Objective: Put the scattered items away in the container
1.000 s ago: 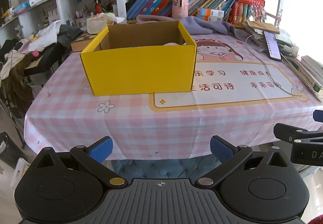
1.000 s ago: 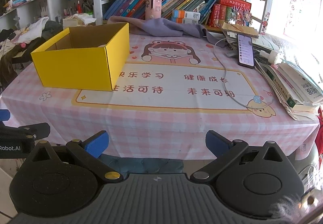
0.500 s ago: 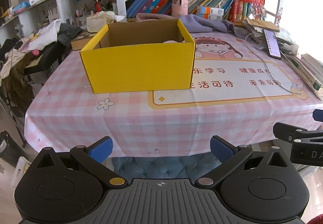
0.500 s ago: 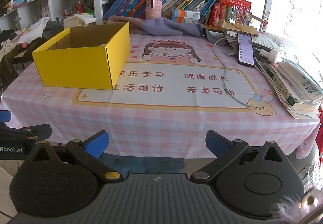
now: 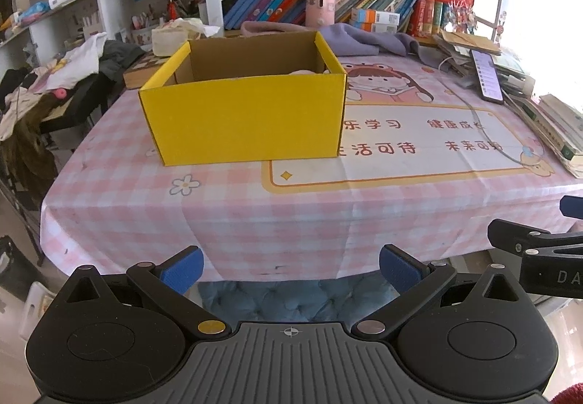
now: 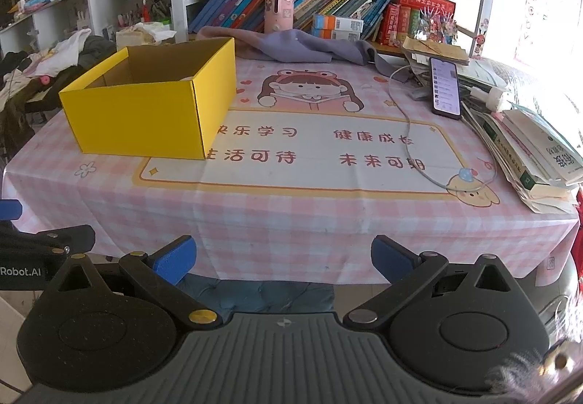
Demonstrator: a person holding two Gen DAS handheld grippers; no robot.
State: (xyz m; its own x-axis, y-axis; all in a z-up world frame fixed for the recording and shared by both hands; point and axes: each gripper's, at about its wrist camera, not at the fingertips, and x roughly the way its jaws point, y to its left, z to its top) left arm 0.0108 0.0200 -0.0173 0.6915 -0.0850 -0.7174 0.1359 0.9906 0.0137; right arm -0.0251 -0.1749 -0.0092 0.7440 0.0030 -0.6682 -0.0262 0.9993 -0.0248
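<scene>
An open yellow cardboard box stands on the pink checked tablecloth; it also shows in the right wrist view. A pale item just shows over its rim; the rest of the inside is hidden. My left gripper is open and empty, held off the table's front edge. My right gripper is open and empty, also in front of the table edge, to the right of the left one. Each gripper's side shows in the other's view.
A phone with a white cable lies at the right. A pile of books sits along the right edge. A purple cloth lies at the back below the bookshelf. A blue cushioned seat is under the front edge.
Both views have drifted slightly; the box sits a little lower and closer in the left wrist view. Both grippers stay open and empty.
</scene>
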